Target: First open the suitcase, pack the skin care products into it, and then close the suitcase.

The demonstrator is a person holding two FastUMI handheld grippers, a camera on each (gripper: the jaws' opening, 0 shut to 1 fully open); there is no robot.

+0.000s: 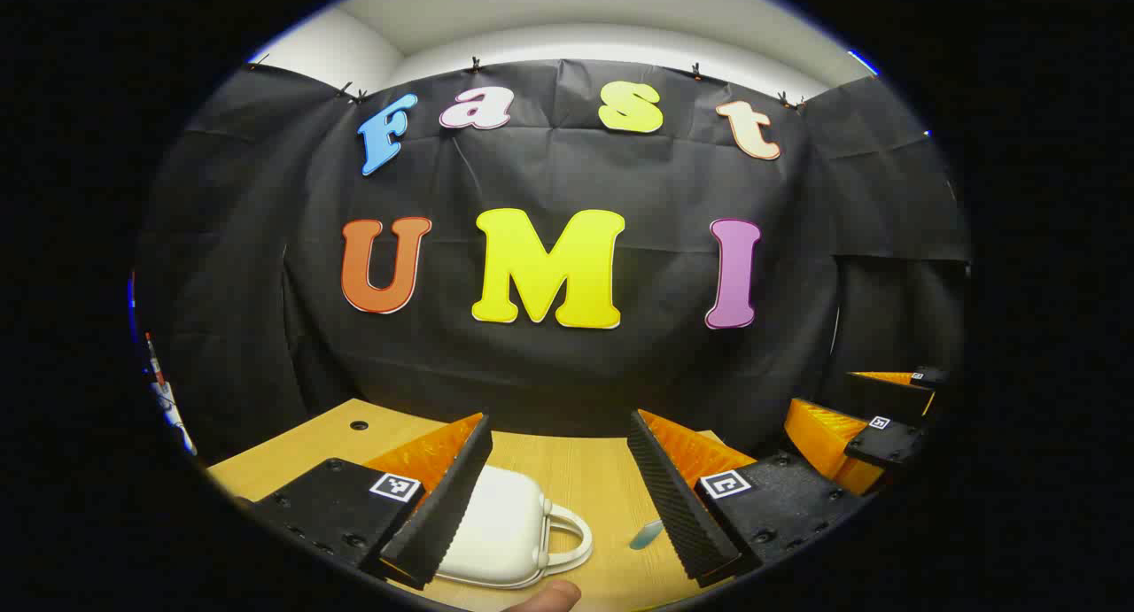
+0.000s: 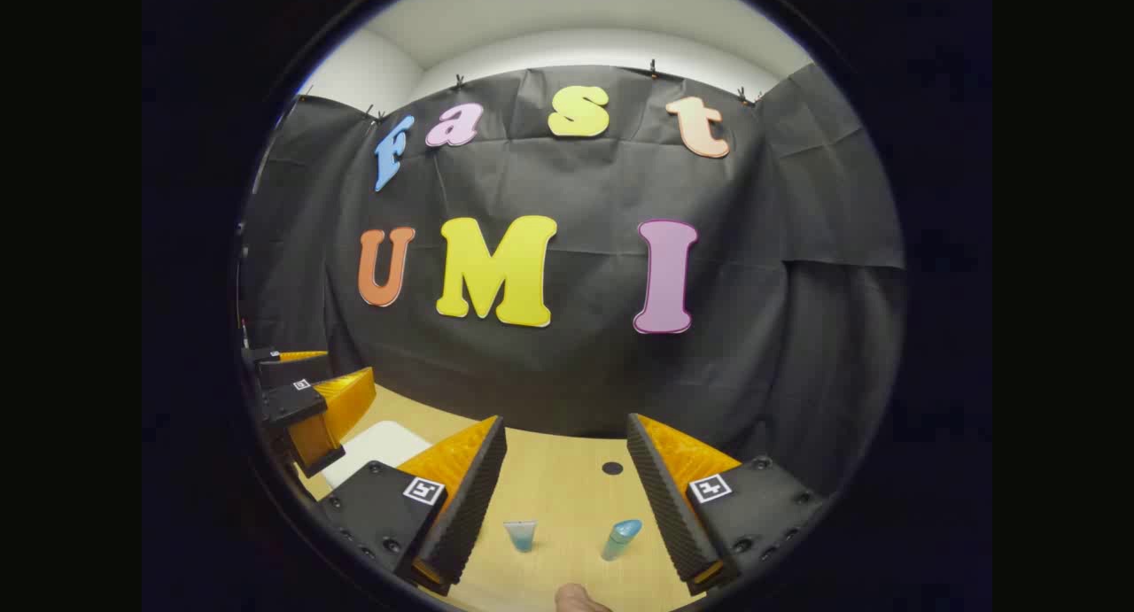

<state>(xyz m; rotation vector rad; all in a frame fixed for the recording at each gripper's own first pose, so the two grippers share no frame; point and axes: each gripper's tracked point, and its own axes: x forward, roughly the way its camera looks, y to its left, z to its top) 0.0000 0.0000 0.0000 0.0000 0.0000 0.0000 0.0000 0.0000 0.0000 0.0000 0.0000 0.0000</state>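
A small white suitcase (image 1: 500,528) with a looped handle lies shut on the wooden table (image 1: 567,470), below my left gripper (image 1: 558,497), which is open above it. In the right gripper view the suitcase (image 2: 376,448) shows as a white slab at the left. Two pale blue skin care items rest on the table: a short tube (image 2: 521,535) and a slim bottle (image 2: 621,538). My right gripper (image 2: 567,497) hangs open above them. A tip of the bottle (image 1: 646,534) peeks beside my left gripper's right finger. Each view shows the other gripper at its edge.
The black cloth wall stands close behind the table. Round holes mark the tabletop (image 2: 612,468) at the back. A fingertip (image 2: 580,599) shows at the bottom edge of each view.
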